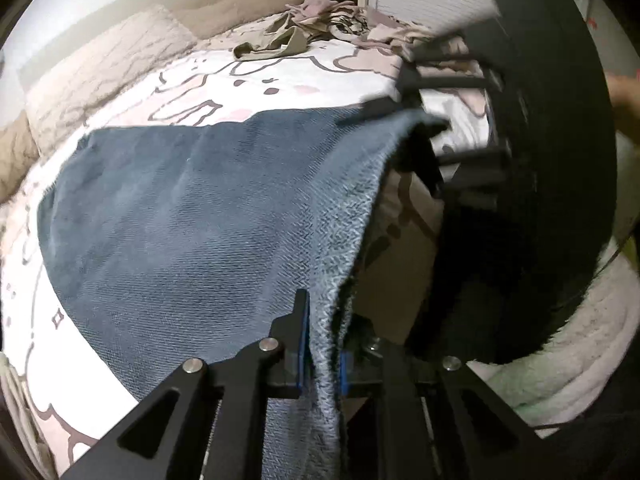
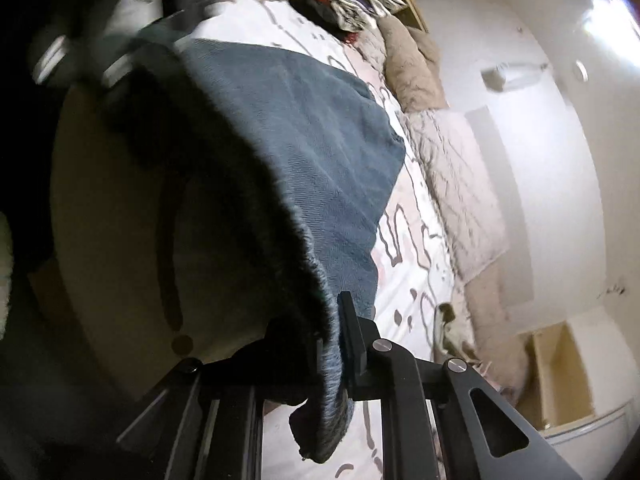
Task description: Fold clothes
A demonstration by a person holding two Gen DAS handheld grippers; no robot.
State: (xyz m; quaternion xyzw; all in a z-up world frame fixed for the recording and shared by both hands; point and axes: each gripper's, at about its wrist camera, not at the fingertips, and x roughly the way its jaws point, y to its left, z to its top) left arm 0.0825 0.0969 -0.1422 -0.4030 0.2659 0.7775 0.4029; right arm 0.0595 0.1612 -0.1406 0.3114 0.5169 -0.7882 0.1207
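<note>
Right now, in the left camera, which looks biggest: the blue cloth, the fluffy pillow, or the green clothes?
1. Blue cloth, by far, though it lies nearest the camera.
2. Fluffy pillow.
3. Green clothes, smallest, but they lie farthest away.

Left gripper (image 1: 325,344): matte black angular arms w/ slot cutouts, silver round screws at the joints, blue pads inside the fingers (image 1: 301,336). Right gripper (image 2: 340,340): same black build, silver screws, triangular cutout in one arm, parallel black rails at base. Pads not visible there. Person's clothing: can't tell.
</note>
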